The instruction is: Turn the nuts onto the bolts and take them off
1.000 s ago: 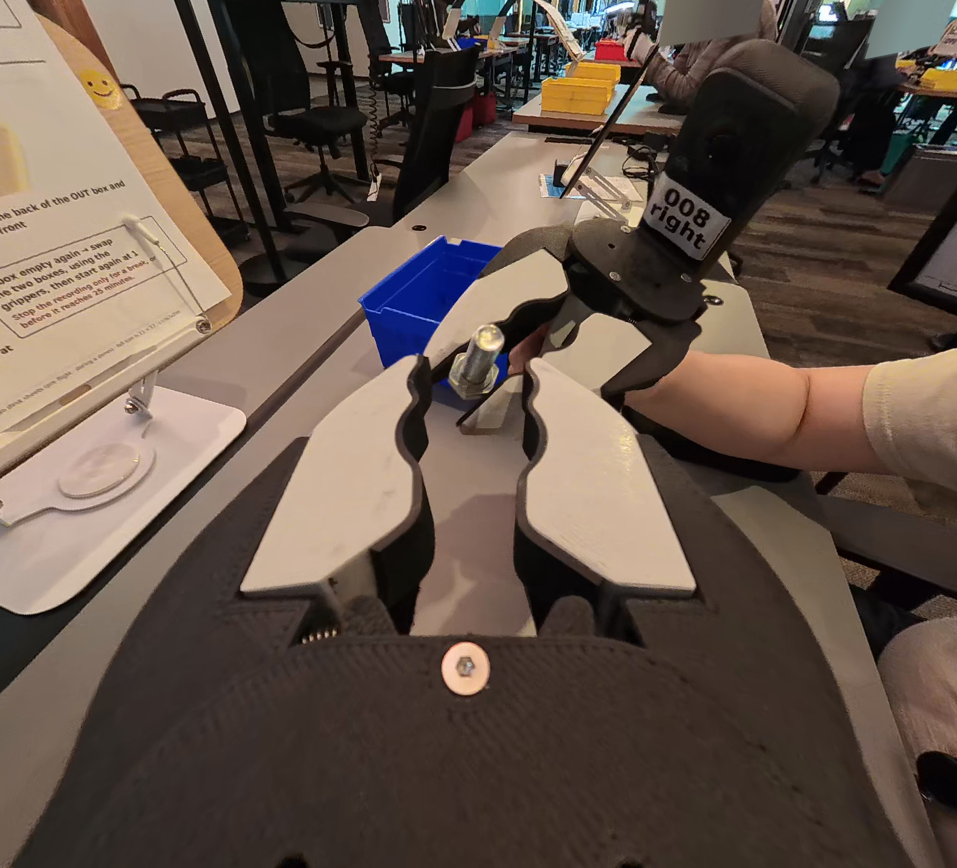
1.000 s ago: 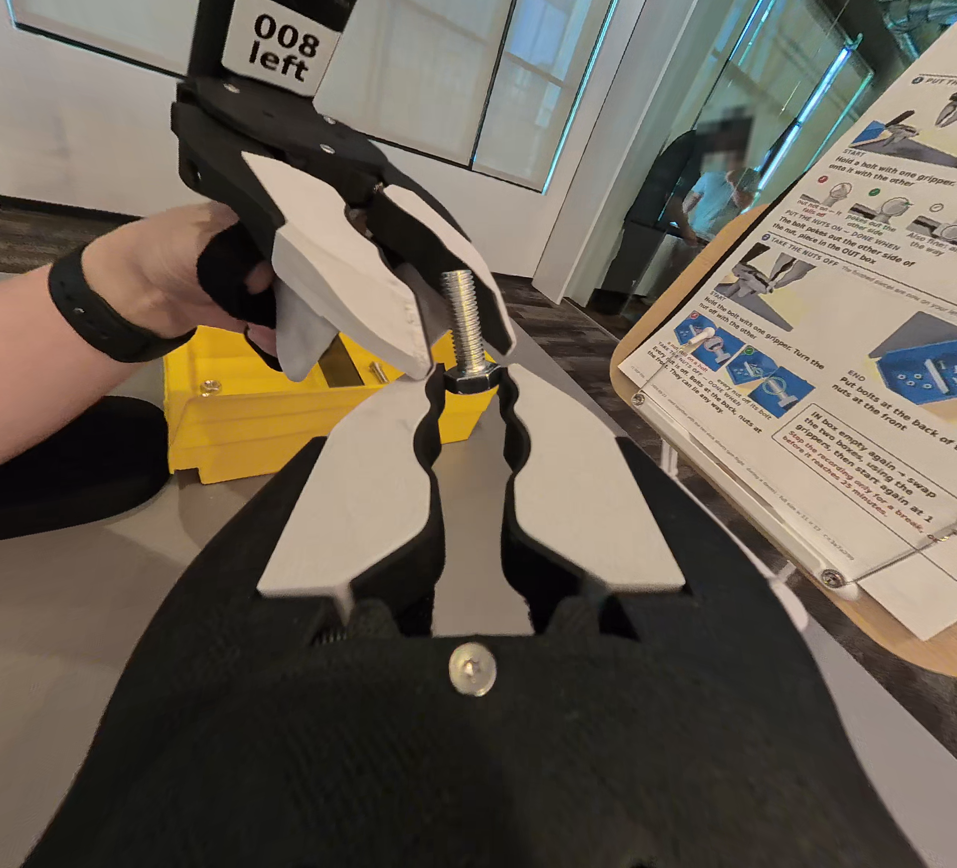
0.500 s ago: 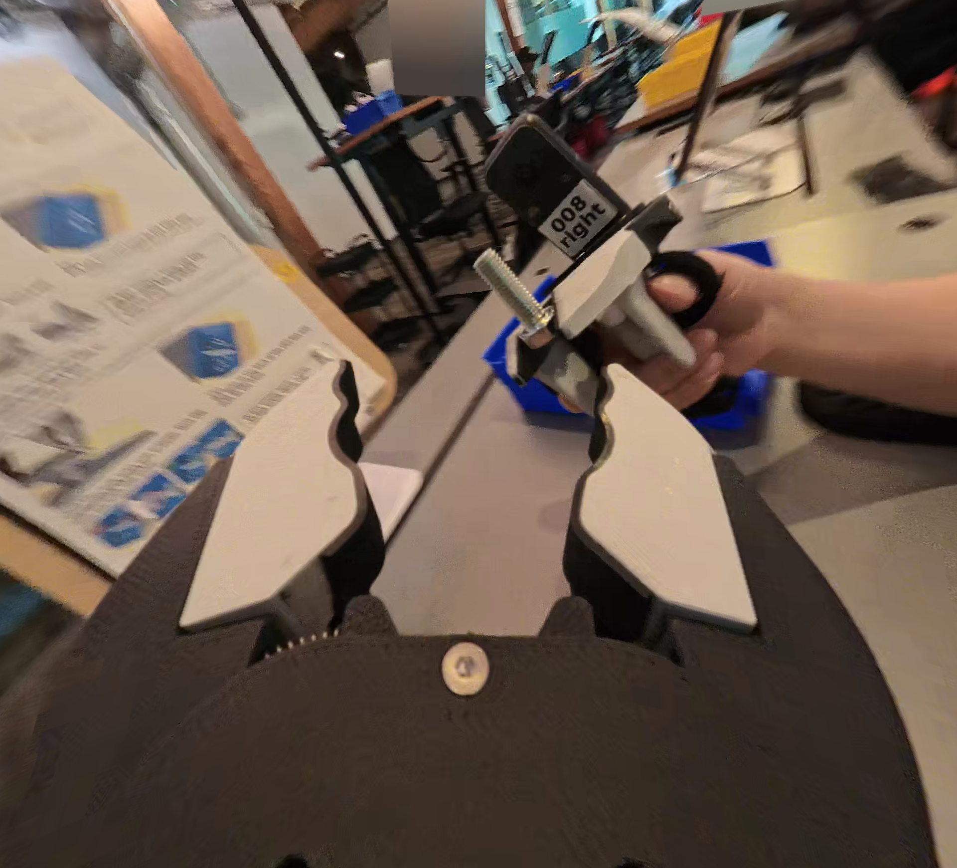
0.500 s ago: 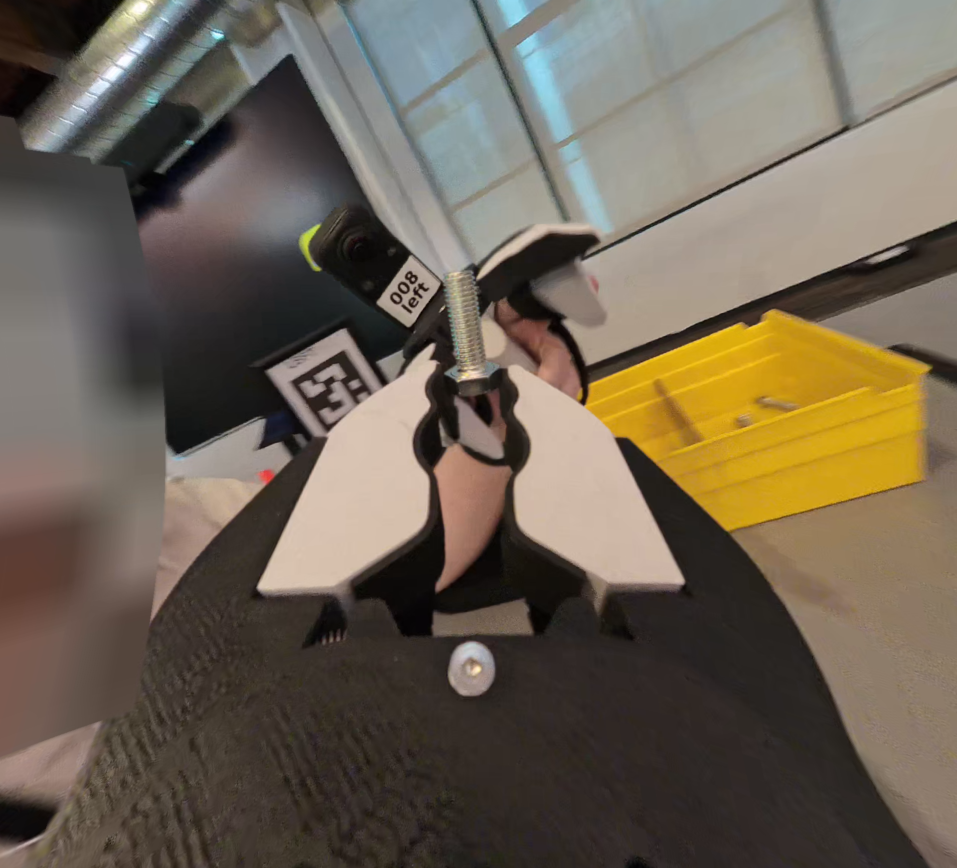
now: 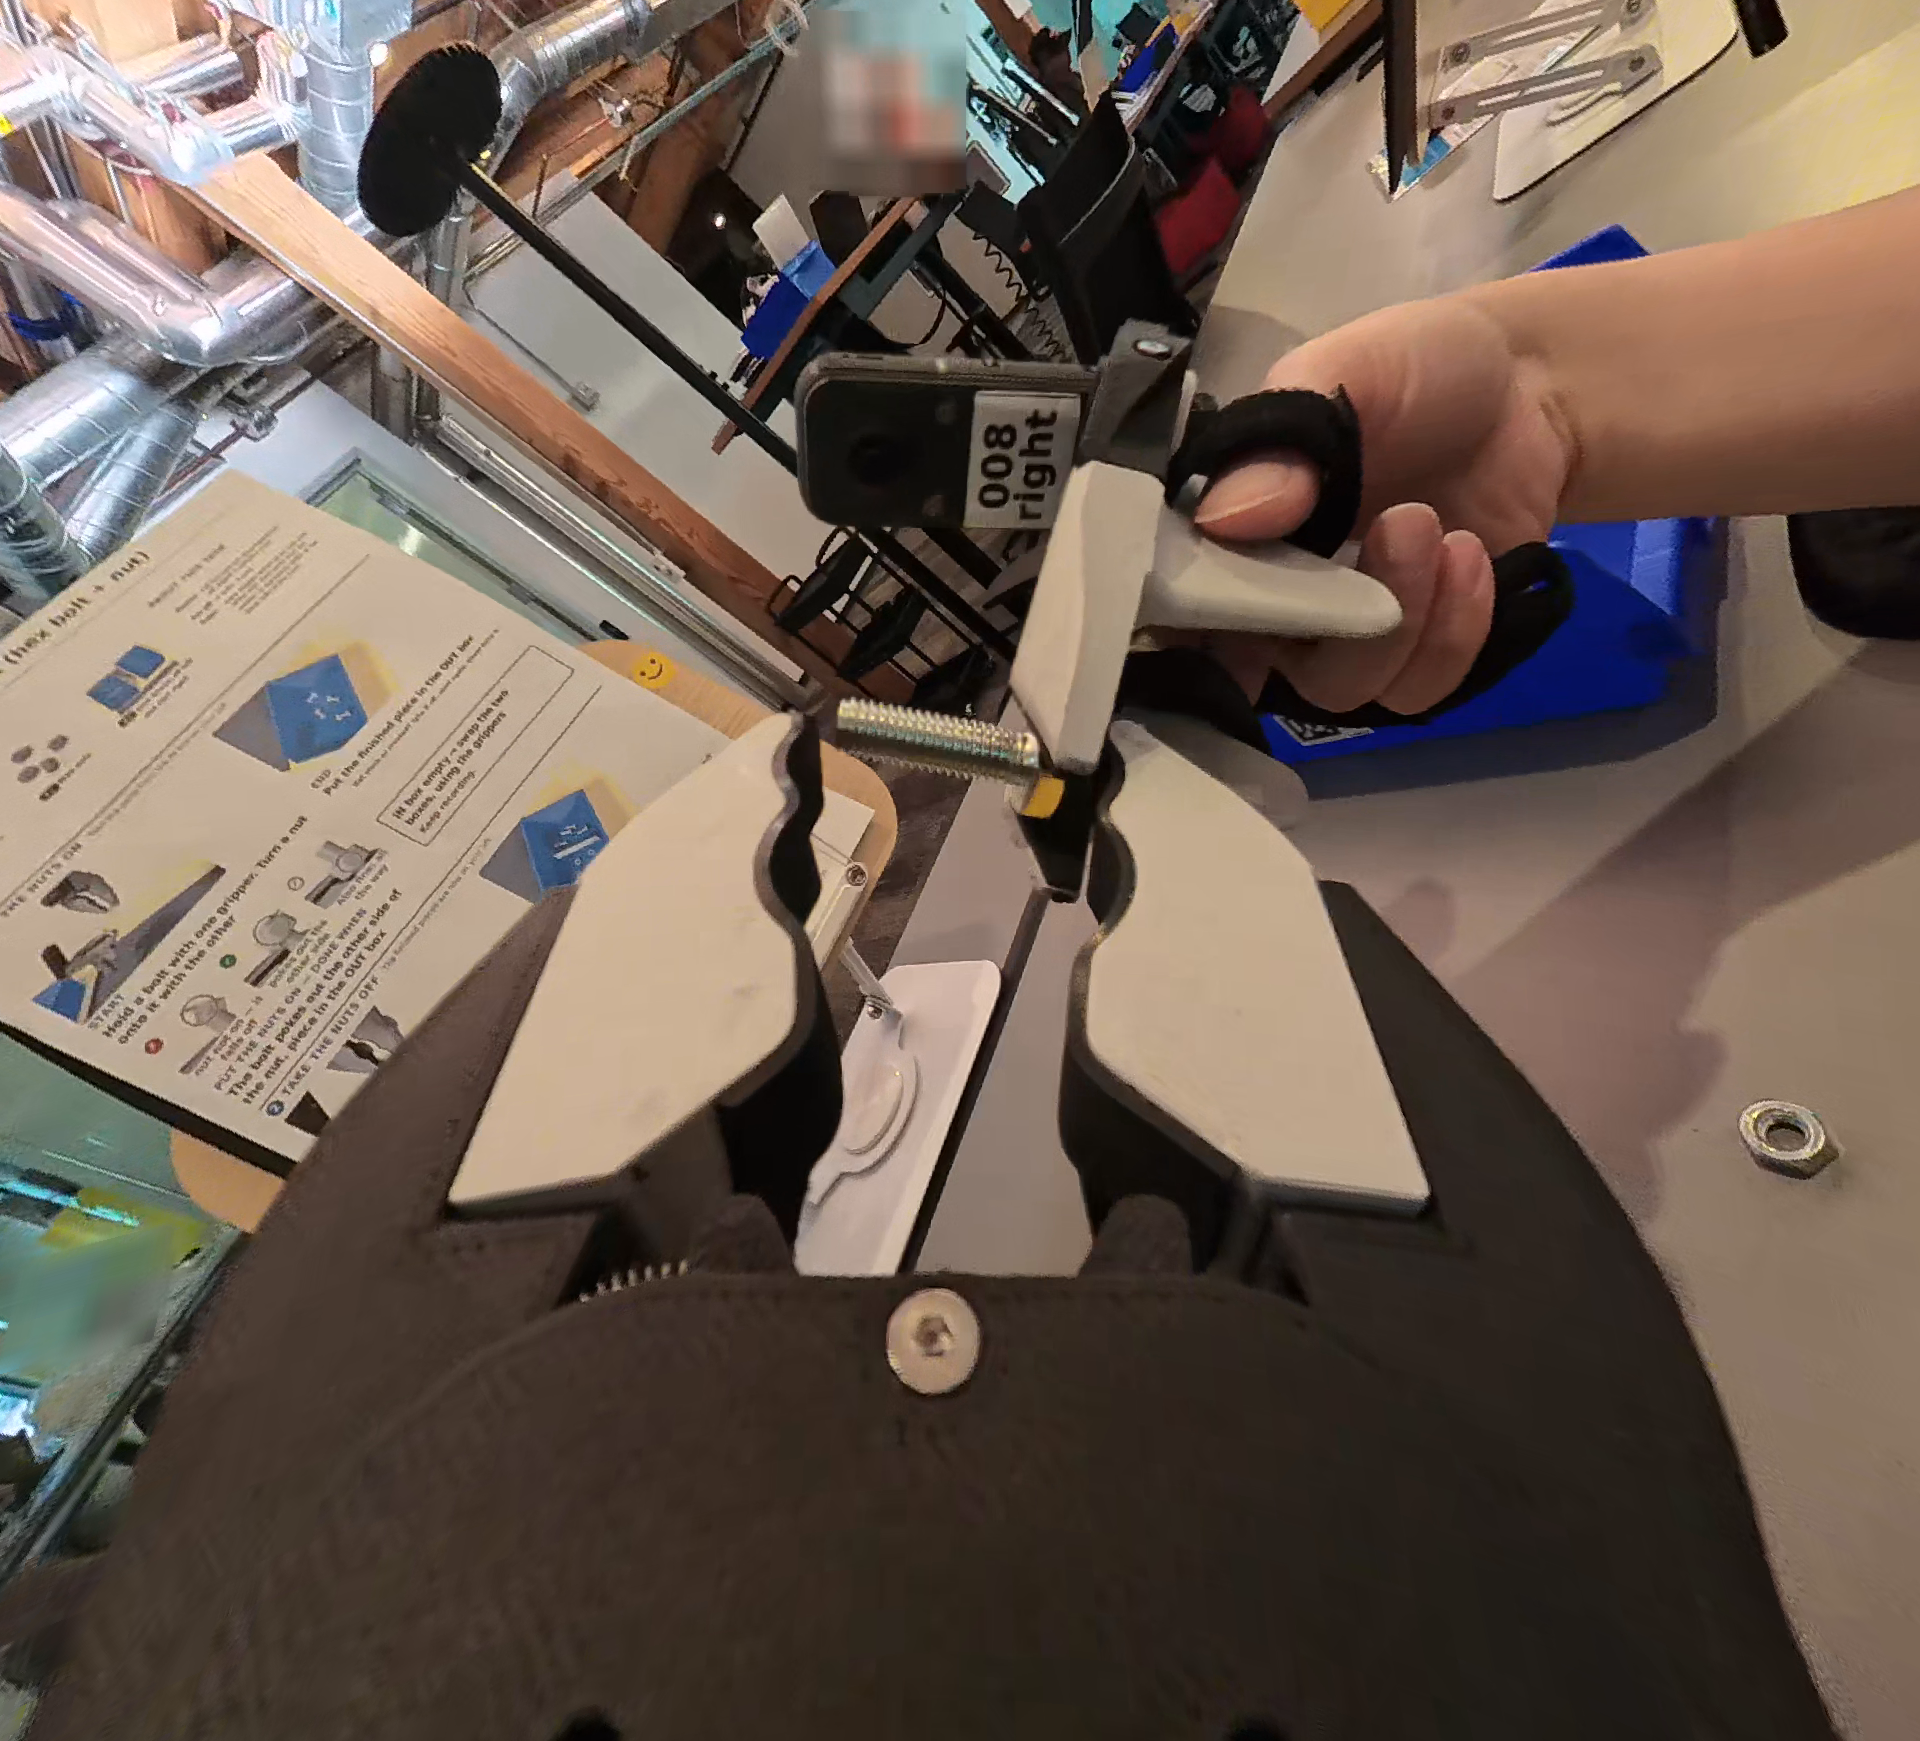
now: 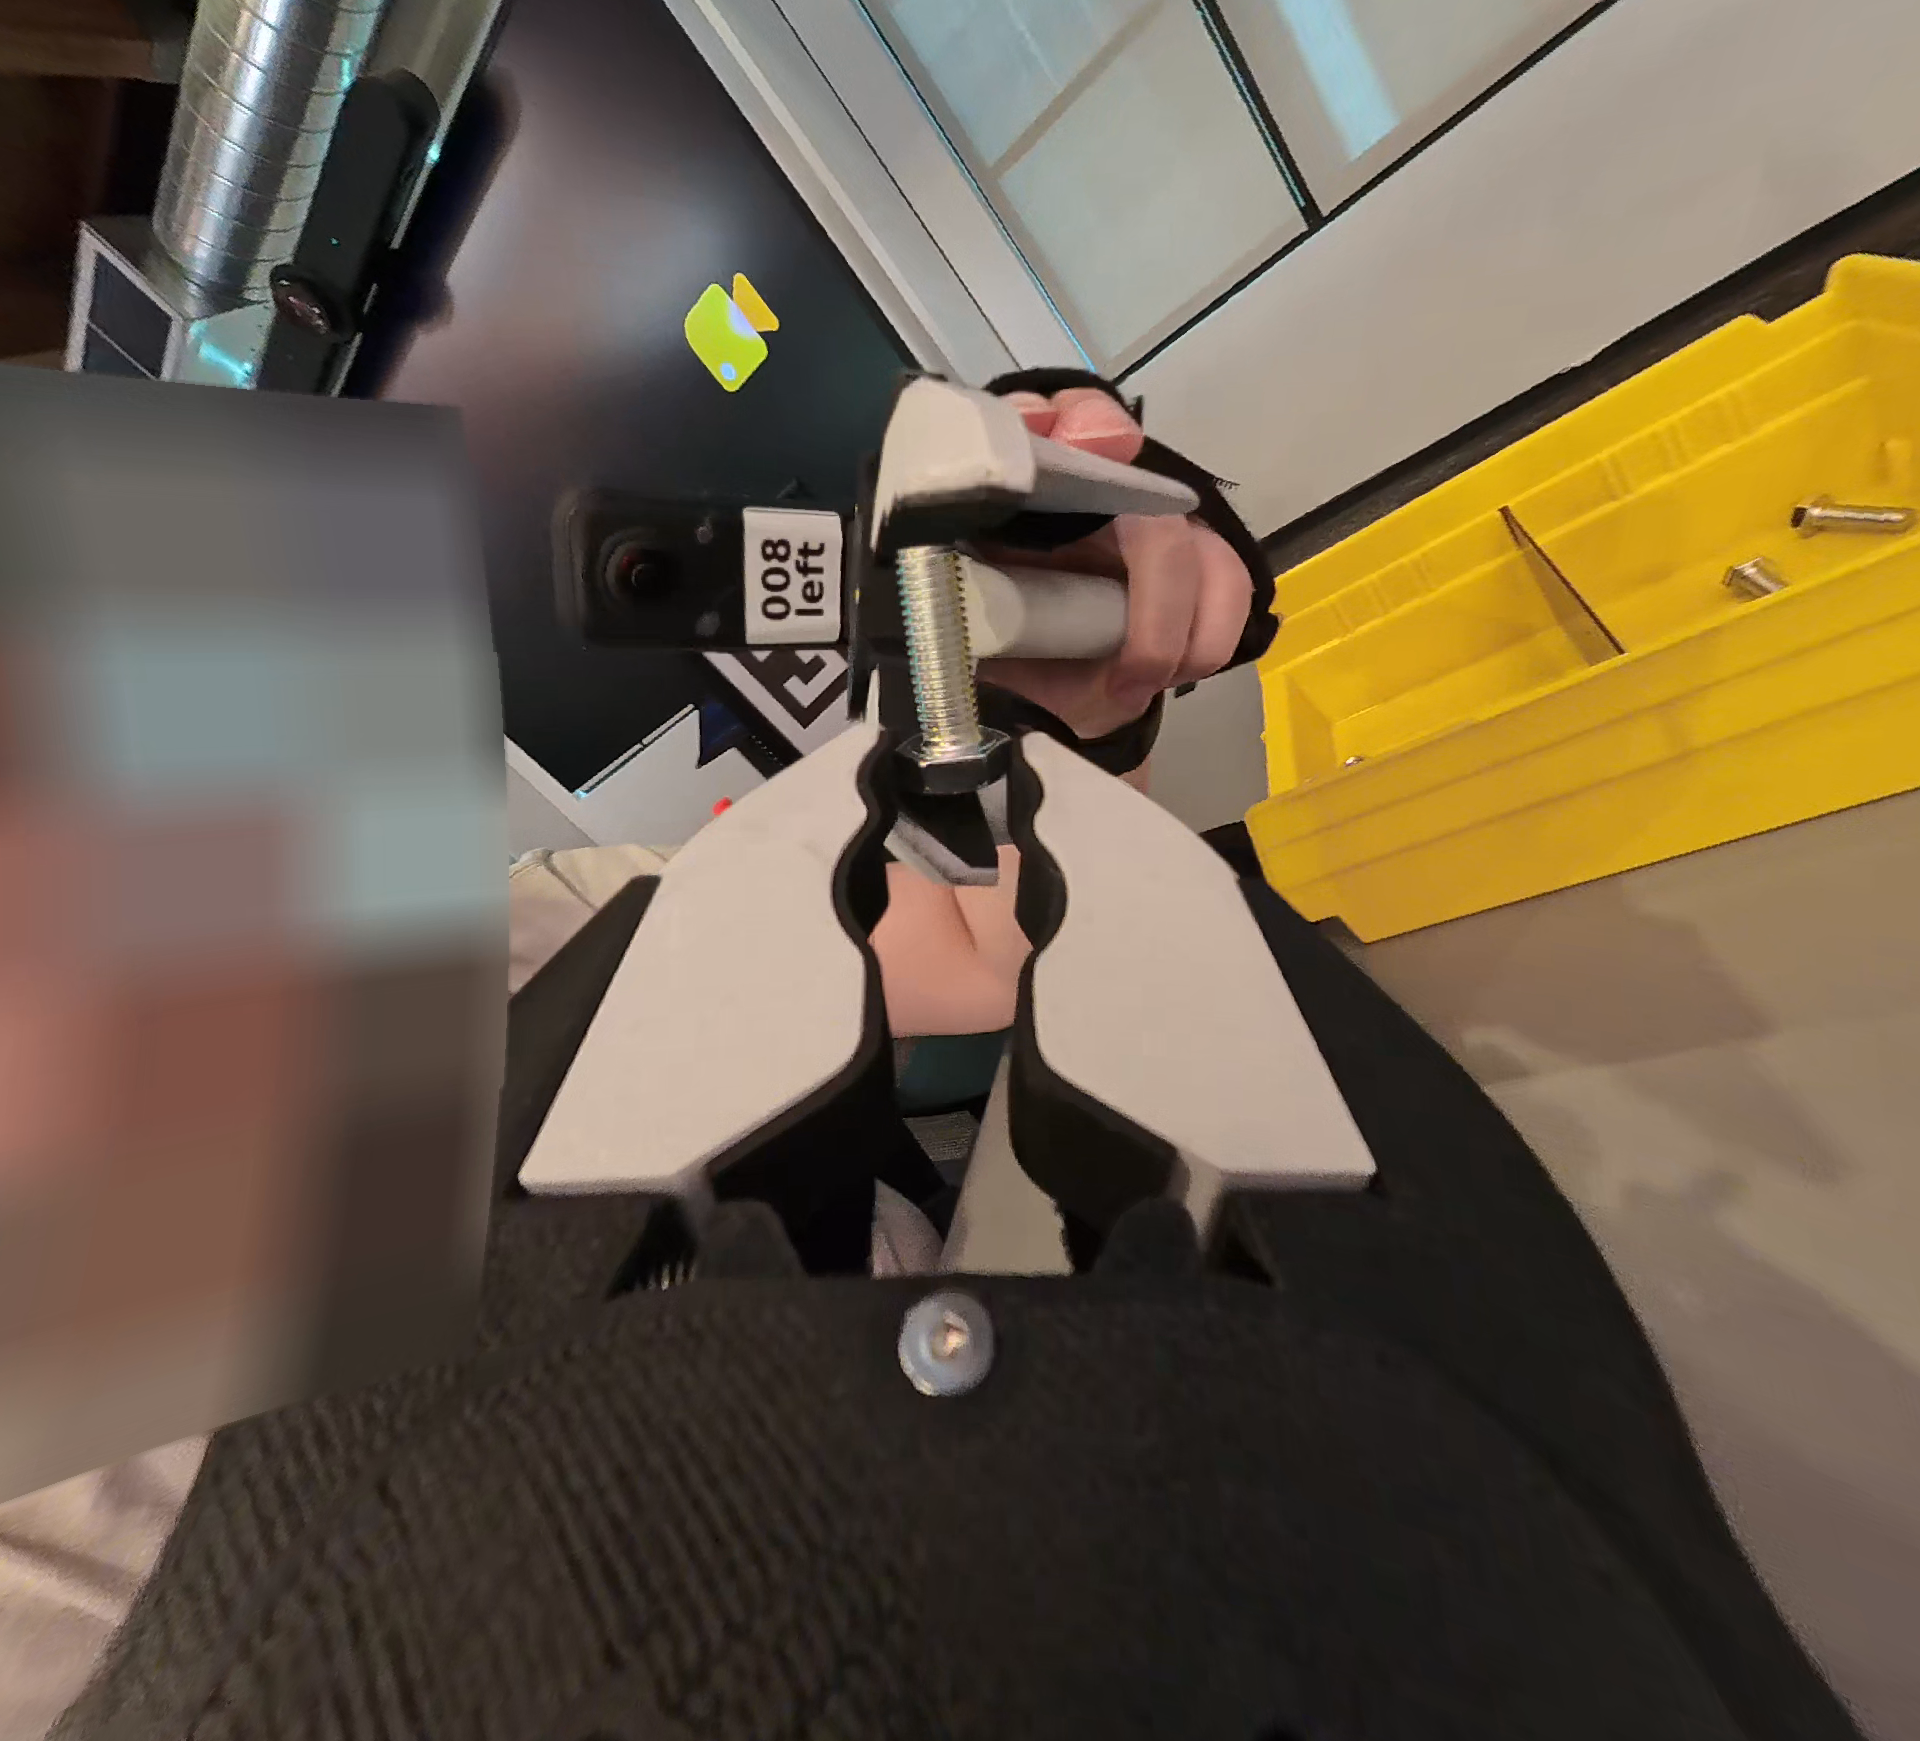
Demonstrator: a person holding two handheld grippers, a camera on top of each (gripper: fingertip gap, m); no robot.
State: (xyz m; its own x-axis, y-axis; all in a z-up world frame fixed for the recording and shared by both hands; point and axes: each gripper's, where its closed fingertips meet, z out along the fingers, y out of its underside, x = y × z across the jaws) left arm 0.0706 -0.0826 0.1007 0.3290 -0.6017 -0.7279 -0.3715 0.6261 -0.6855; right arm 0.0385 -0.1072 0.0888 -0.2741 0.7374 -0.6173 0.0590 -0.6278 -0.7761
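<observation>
A silver bolt (image 6: 935,631) stands up from my right gripper (image 6: 948,766), which is shut on its hex end. In the left wrist view the bolt (image 5: 935,741) lies sideways, held at its right end by the right gripper (image 5: 1049,772). My left gripper (image 5: 951,751) is open and empty, with its two tips standing off either end of the bolt without touching it. In the right wrist view one of its fingers (image 6: 951,444) sits just past the bolt's threaded tip. A loose nut (image 5: 1787,1141) lies on the grey table (image 5: 1558,912).
A blue bin (image 5: 1621,642) stands behind the right hand. A yellow divided bin (image 6: 1558,704) holds loose bolts (image 6: 1849,515). An instruction sheet on a stand (image 5: 312,808) is at the left, with its white base (image 5: 904,1099) under the grippers. The tips of both grippers are at nearly the same place.
My left gripper has opened and let go of the bolt. Both grippers have lifted and rolled over sideways. The right gripper has kept the bolt throughout.
</observation>
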